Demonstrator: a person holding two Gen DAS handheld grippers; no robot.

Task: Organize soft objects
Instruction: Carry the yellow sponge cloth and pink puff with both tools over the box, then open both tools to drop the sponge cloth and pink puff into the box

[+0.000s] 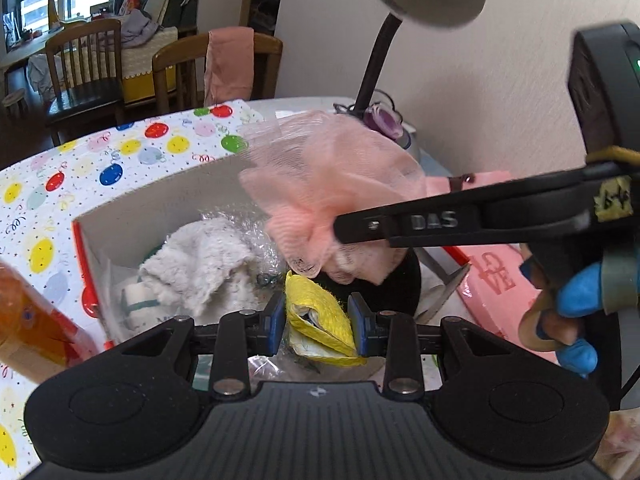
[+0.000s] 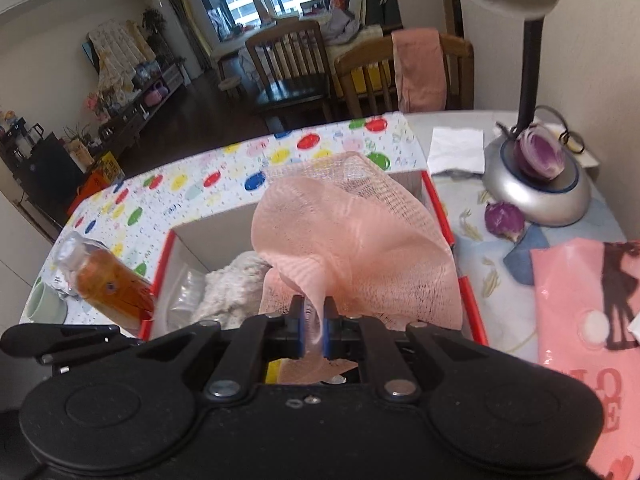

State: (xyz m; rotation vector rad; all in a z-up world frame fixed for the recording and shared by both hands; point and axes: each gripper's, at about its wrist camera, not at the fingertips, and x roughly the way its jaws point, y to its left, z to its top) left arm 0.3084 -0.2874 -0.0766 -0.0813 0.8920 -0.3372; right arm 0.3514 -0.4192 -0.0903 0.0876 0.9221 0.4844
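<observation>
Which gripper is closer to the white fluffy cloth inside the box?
Left. The left gripper, holding a yellow item, is right beside the white fluffy cloth; the right gripper holds pink mesh further away.

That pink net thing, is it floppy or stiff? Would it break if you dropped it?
Probably floppy: the pink net bunches and folds where the right gripper pinches it. It looks light too, since you can see through its mesh. It likely wouldn't break, landing softly in the box like the fluffy white cloth there.
</observation>
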